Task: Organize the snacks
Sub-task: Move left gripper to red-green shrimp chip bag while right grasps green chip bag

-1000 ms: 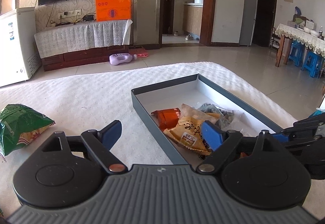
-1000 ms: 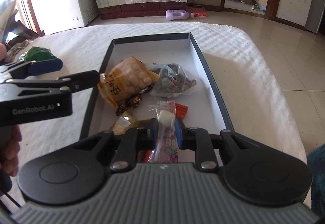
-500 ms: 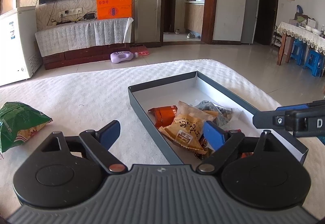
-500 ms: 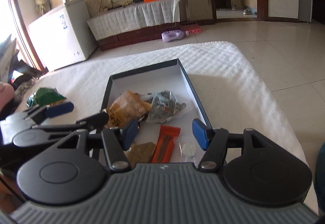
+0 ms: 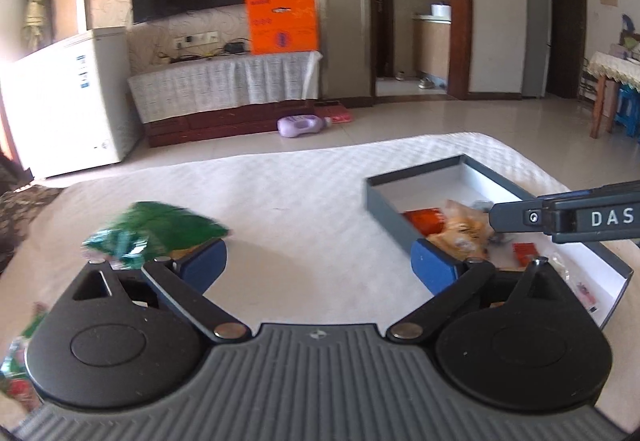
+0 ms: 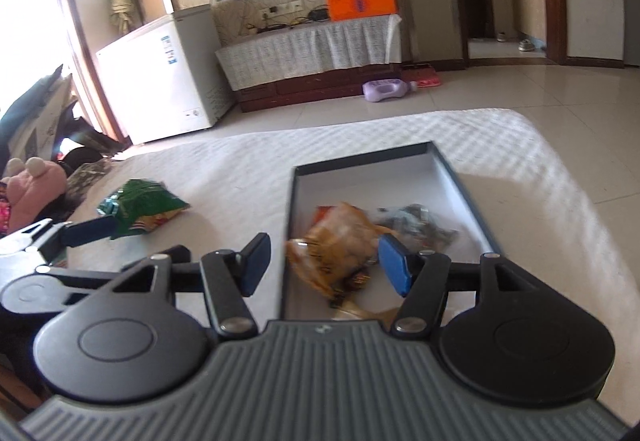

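A dark grey shallow box lies on the white bedspread and holds several snacks, among them a tan packet, an orange packet and a clear bag of dark pieces. A green snack bag lies on the bedspread left of the box. My left gripper is open and empty, its left finger just in front of the green bag. My right gripper is open and empty above the box's near left side.
The white bedspread covers the surface, with its edges at right and far side. A pink plush toy and dark clutter lie off the left edge. A white freezer and TV bench stand beyond.
My right gripper opened, dropped the clear-wrapped snack into the box, and rose. My left gripper swung left from the box toward the green bag.
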A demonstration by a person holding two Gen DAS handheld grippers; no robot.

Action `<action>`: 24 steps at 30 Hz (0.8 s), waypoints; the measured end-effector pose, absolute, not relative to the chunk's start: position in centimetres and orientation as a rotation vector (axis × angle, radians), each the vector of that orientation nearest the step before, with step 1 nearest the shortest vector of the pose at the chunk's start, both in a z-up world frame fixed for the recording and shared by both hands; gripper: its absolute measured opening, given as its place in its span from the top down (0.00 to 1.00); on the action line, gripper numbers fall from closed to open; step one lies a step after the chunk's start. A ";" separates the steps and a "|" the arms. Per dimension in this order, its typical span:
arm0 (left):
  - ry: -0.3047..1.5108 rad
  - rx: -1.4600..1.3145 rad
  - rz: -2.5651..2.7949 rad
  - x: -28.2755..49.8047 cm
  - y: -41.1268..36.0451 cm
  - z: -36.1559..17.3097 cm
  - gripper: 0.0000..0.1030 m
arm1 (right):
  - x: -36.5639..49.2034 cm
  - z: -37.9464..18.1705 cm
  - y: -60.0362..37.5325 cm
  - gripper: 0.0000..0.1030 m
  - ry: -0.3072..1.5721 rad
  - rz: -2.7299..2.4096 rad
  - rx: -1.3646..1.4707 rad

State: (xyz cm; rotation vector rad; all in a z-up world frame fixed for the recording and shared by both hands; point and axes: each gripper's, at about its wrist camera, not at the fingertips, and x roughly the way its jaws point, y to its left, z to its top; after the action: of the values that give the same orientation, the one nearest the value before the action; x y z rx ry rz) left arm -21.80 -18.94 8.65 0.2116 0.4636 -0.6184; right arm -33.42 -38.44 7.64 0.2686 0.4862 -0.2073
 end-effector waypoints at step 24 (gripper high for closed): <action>0.525 0.076 -0.226 -17.6 0.8 7.1 0.00 | -17.2 7.9 -25.9 0.19 0.578 -0.051 0.668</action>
State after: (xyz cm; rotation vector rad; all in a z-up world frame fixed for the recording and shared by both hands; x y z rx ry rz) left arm -17.59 0.83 7.13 0.0758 0.5248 -0.2259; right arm -17.16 -25.95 7.86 0.6678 0.5779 -0.0514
